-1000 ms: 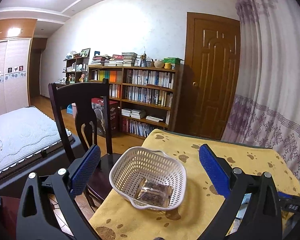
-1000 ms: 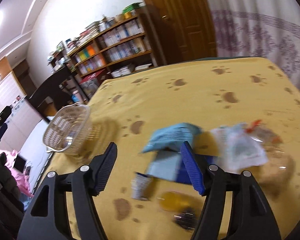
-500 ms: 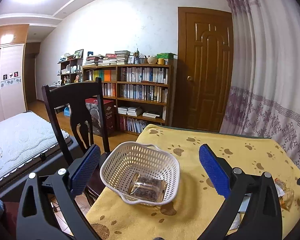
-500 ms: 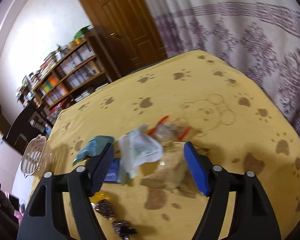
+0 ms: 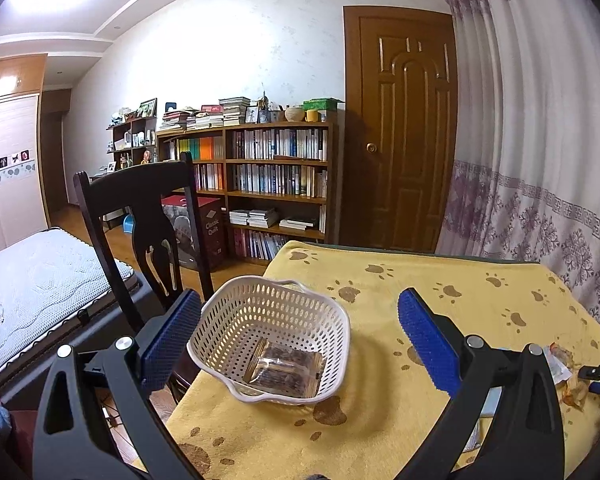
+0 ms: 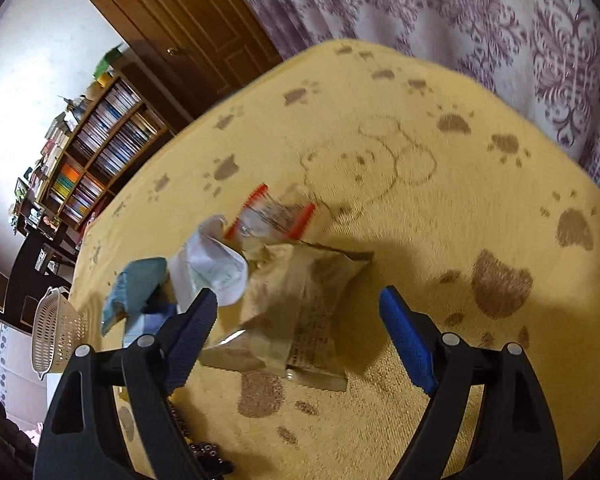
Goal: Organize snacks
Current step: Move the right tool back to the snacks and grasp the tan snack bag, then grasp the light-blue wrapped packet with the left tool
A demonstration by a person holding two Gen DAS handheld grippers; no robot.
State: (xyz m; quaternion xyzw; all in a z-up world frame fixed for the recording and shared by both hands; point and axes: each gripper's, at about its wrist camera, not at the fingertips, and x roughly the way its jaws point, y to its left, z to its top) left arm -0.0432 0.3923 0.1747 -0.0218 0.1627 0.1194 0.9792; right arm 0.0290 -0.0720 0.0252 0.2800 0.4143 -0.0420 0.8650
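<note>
Now our right gripper (image 6: pixel 298 334), jaws apart, has swung from the blue packets onto the brown paper snack bag (image 6: pixel 300 300) between them, while our open left gripper (image 5: pixel 298 340) waits over the white basket (image 5: pixel 270 332).

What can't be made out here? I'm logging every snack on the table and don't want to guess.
- Right wrist view: print on the tan packet is motion-blurred.
- Right wrist view: the blue packets are partly hidden by the right gripper finger.
- Left wrist view: the basket packet's label is too small.
</note>
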